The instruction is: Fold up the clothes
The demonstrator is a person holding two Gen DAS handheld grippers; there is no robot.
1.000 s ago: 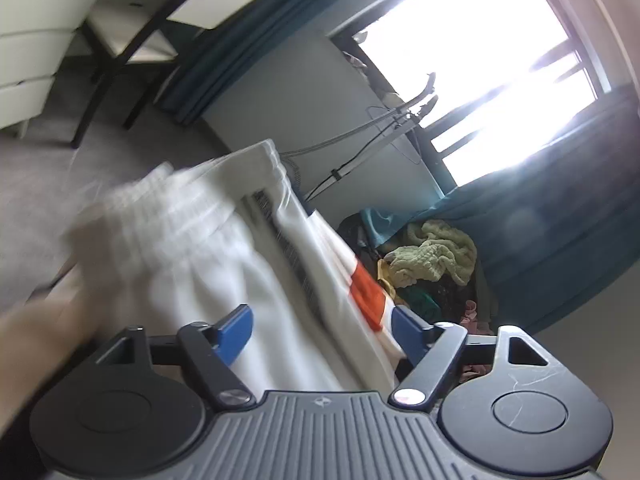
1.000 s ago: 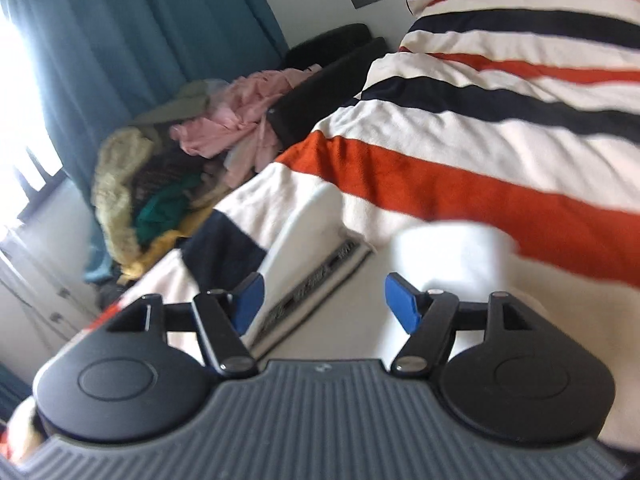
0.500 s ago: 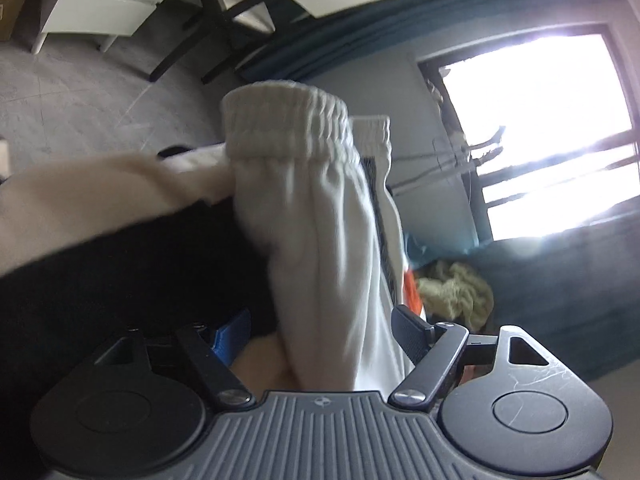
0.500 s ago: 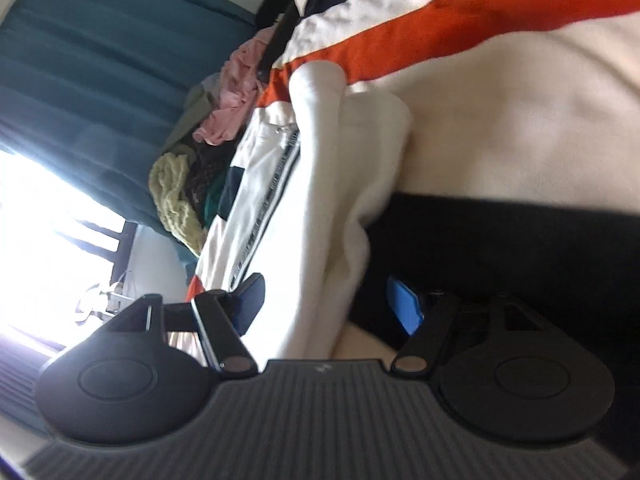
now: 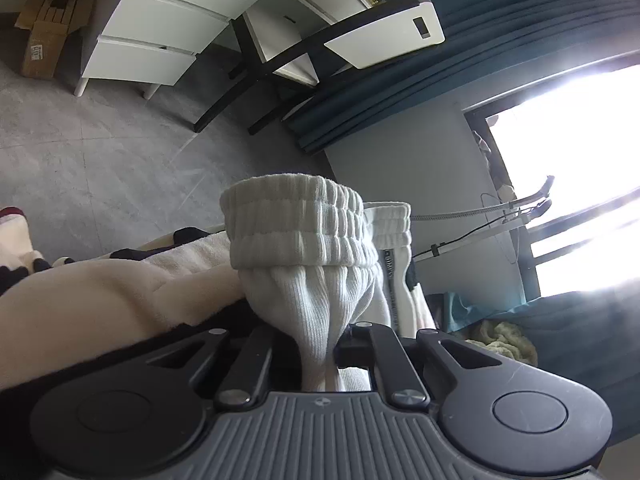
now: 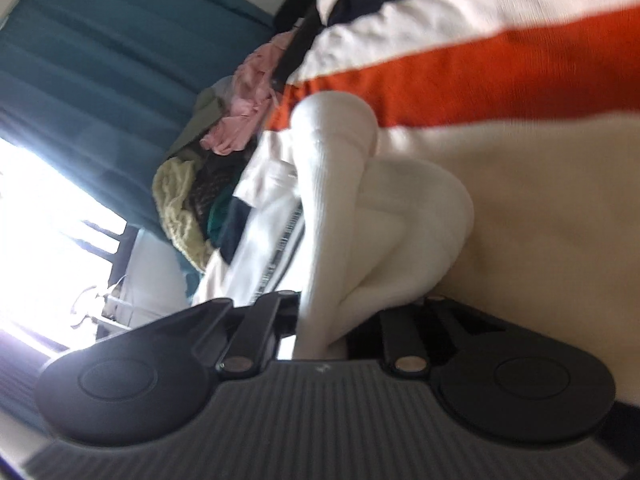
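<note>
Left gripper [image 5: 318,350]: fingers pressed together, pinching a bunch of white ribbed cloth belonging to the white trousers [image 5: 316,280]. Above the grip the cloth fans out to a gathered elastic cuff [image 5: 298,232], which stands upright and faces the camera. A second cuff [image 5: 390,222] sits just behind it to the right, and a dark lettered stripe [image 5: 390,280] runs down the leg beside it. The trousers rest against a cream and black blanket [image 5: 120,292] on the left of this view.

Right gripper [image 6: 320,332]: fingers closed on a fold of the same white trousers [image 6: 340,216]. From the grip the cloth rises in two rounded folds. The garment lies on a bed covered by a striped blanket [image 6: 500,80] of white, orange and navy. This view is blurred, so fine detail cannot be told.

Surroundings: a grey floor [image 5: 100,152], a white chest of drawers [image 5: 160,40], a cardboard box [image 5: 48,24], blue curtains [image 6: 100,60] and a bright window [image 5: 568,152]. A heap of mixed clothes [image 6: 208,160] lies beyond the bed, near the curtains.
</note>
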